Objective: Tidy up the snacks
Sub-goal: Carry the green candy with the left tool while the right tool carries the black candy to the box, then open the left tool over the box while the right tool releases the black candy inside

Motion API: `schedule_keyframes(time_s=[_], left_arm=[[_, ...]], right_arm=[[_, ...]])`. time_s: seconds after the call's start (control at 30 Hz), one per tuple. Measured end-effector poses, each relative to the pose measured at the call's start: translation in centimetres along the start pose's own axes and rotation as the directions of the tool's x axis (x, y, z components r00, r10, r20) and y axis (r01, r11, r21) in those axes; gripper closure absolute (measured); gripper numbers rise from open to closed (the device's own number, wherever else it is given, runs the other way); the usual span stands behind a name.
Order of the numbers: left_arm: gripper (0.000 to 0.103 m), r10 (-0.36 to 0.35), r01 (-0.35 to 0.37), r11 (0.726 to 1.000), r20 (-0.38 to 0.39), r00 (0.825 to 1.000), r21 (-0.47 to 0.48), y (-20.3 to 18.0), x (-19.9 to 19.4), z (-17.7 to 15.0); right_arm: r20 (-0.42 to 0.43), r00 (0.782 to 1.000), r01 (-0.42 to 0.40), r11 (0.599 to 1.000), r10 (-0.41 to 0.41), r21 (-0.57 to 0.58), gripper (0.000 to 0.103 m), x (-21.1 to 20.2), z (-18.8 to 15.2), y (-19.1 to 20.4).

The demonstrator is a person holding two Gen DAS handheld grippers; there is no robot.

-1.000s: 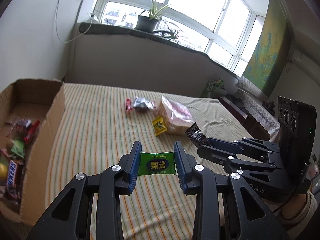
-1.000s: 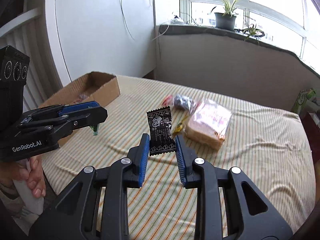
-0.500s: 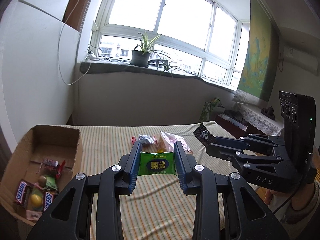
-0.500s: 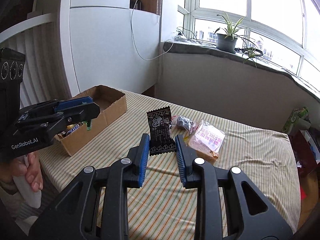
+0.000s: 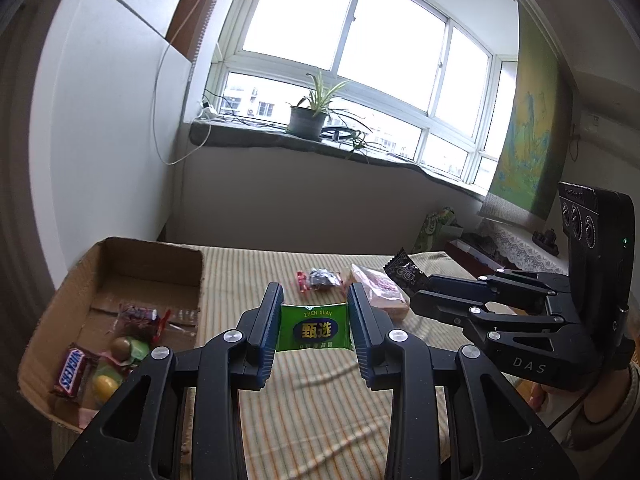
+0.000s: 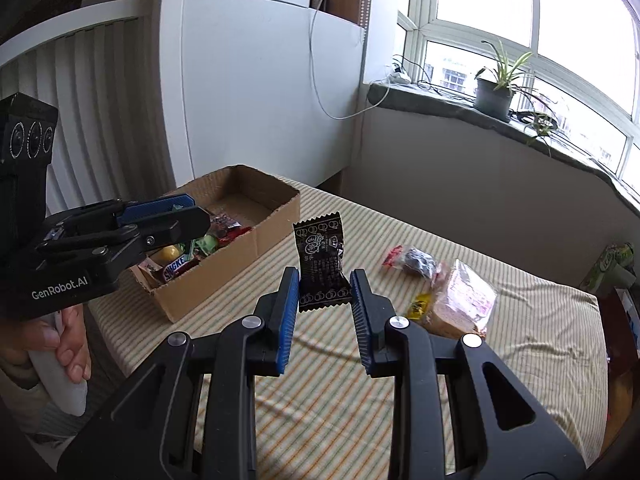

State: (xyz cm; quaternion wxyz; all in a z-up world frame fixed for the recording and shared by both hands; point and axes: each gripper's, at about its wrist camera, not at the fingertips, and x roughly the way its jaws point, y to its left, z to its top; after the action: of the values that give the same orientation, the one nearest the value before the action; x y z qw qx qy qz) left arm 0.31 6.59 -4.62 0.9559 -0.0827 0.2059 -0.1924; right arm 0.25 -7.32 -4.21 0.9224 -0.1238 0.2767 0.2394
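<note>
Two labels: "ZHEN XUAN" packet (image 5: 314, 328), Snickers (image 5: 71, 368).

The small print on the green packet (image 5: 315, 327) and on the black wrapper (image 6: 322, 267) is too fine to read. In the right wrist view, the left gripper (image 6: 192, 220) covers part of the cardboard box (image 6: 256, 236) and its snacks. A yellow sachet (image 6: 419, 306) is partly tucked behind the bread bag (image 6: 464, 300). The person's hand (image 6: 66, 340) is cut off by the frame edge.
</note>
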Motion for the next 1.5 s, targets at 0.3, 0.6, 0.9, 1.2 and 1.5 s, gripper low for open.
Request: schedule_keyframes(time_s=[0.3, 0.6, 0.9, 1.2, 1.5], left_arm=[[0.072, 0.141, -0.138, 0.985, 0.028, 0.990, -0.101, 6.6, -4.0, -0.9], [0.072, 0.249, -0.238, 0.956, 0.043, 0.968, -0.170, 11.0, -6.6, -1.0], [0.072, 0.230, -0.222, 0.960, 0.027, 0.973, -0.171, 11.7, -5.0, -1.1], [0.039, 0.260, -0.268, 0.941, -0.064, 0.963, -0.209, 14.0, -2.5, -2.2], [0.033, 0.290, -0.298, 0.918, -0.068, 0.955, -0.264, 14.8, -2.7, -2.2]], right_arm=[[-0.005, 0.990, -0.143, 0.982, 0.143, -0.121, 0.076, 3.8, 3.2, 7.7], [0.005, 0.979, -0.202, 0.964, 0.205, -0.174, 0.076, 5.1, 4.7, 11.1], [-0.016, 0.975, -0.219, 0.961, 0.220, -0.171, 0.076, 7.9, 5.5, 11.2], [-0.086, 0.963, -0.266, 0.953, 0.256, -0.145, 0.071, 13.0, 5.4, 10.7], [-0.064, 0.968, -0.251, 0.961, 0.244, -0.120, 0.041, 12.7, 4.8, 9.6]])
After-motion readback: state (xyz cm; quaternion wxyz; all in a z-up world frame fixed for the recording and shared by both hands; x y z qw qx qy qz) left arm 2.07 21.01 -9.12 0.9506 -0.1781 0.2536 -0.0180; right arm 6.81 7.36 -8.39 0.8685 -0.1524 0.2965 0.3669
